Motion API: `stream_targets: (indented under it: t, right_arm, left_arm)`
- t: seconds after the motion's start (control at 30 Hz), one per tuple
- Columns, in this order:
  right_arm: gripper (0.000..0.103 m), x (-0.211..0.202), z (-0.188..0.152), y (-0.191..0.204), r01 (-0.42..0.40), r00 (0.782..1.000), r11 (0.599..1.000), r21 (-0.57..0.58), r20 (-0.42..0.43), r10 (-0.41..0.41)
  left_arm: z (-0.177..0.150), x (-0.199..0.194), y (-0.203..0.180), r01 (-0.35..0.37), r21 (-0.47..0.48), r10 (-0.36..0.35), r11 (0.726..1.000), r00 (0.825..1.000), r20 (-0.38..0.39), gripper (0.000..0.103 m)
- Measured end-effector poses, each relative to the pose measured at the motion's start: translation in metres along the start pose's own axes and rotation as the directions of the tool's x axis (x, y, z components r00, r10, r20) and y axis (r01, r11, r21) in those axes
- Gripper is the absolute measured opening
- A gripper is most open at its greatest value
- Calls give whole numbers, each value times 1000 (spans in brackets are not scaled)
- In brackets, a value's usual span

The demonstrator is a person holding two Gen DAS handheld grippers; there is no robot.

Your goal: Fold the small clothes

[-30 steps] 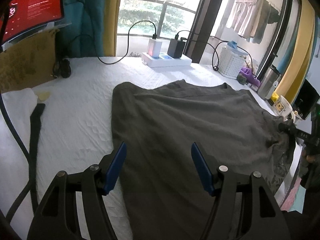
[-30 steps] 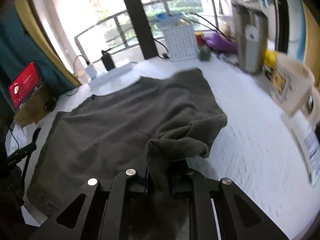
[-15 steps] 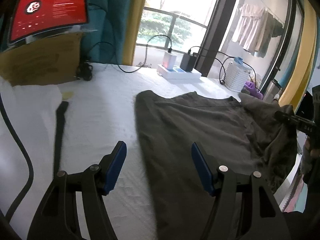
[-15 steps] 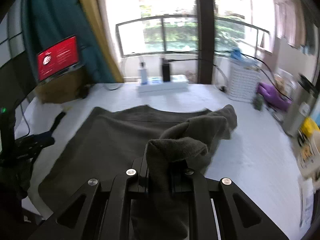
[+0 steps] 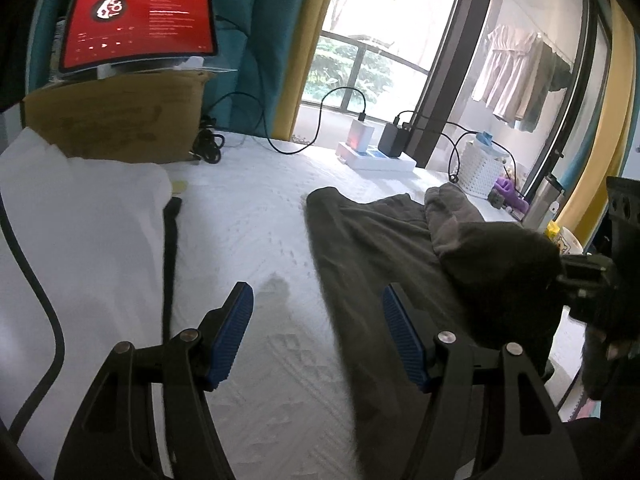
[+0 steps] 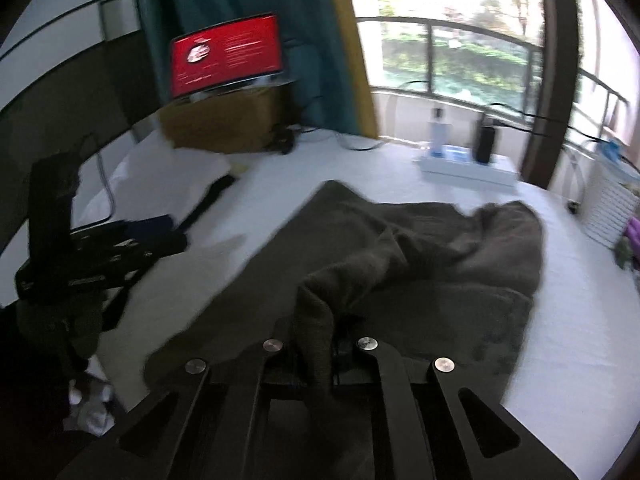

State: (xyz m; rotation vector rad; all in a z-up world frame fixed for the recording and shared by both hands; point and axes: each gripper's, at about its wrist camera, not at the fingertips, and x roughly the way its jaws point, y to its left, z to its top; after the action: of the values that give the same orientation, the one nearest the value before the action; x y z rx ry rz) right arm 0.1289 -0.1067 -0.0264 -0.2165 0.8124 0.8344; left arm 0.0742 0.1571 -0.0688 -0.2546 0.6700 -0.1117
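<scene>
text: none legible | red screen [image 5: 138, 26]: white lines, too small to read

1. White quilted mattress [image 5: 256, 216] fills the foreground; folded white bedding [image 5: 80, 208] at its left edge.
2. Cardboard box [image 5: 116, 116] at back left w/ a red-lit screen [image 5: 138, 26] on top.
3. Teal curtain [image 5: 256, 40] behind the box, yellow curtain [image 5: 310, 40] next to it.
4. Big window [image 5: 380, 40] w/ balcony railing [image 5: 360, 46]; trees outside, bright daylight coming in.
5. White power strip [image 5: 376, 158] by the window w/ chargers & black cables plugged in.
6. White slotted basket [image 5: 480, 168] to the right; clothes [image 5: 516, 76] hang beyond the glass.
</scene>
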Motion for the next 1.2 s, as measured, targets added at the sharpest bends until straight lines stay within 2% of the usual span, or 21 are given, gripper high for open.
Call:
stream_targets:
  t: [0.33,0.47,0.6,0.67,0.7,0.73,0.77,0.8,0.97,1.1,1.2]
  right_arm:
    - [6,32,-16,64,-123,989,987,-102,-95,113]
    - [7,41,-23,78,-161,980,979,-122,-135,144]
    - [8,64,-39,78,-153,967,982,-109,-219,127]
    - [14,65,-44,78,-165,965,981,-106,-224,138]
    - [24,62,-45,79,-177,964,978,-108,-217,151]
    - [45,59,-45,79,-184,962,978,-102,-222,158]
    - [60,56,-45,80,-196,962,975,-108,-214,170]
    - [82,54,-45,82,-212,960,971,-113,-208,185]
    - [83,35,-51,73,-204,966,972,-115,-185,181]
    - [83,18,-52,43,-149,980,987,-56,-142,140]
    - [83,8,-53,14,-97,988,995,-6,-119,96]
  left_arm:
    - [-6,-14,10,-16,-13,16,1000,1000,10,67]
    - [-5,-17,9,-13,-12,13,1000,1000,14,67]
    - [-7,-12,5,3,-6,-3,1000,1000,-14,67]
    - [-8,-8,-1,32,7,-31,999,999,-42,67]
    - [-9,-7,-3,45,12,-45,999,998,-50,67]
    - [-10,-5,-5,61,14,-60,998,996,-63,67]
    - [-10,-2,-8,72,12,-71,997,995,-76,67]
    - [-11,1,-11,82,10,-81,997,993,-90,67]
    - [-11,8,-26,82,32,-78,996,989,-127,67]
    - [-8,15,-36,56,57,-47,997,988,-145,67]
    - [-7,20,-45,62,74,-49,995,985,-165,67]
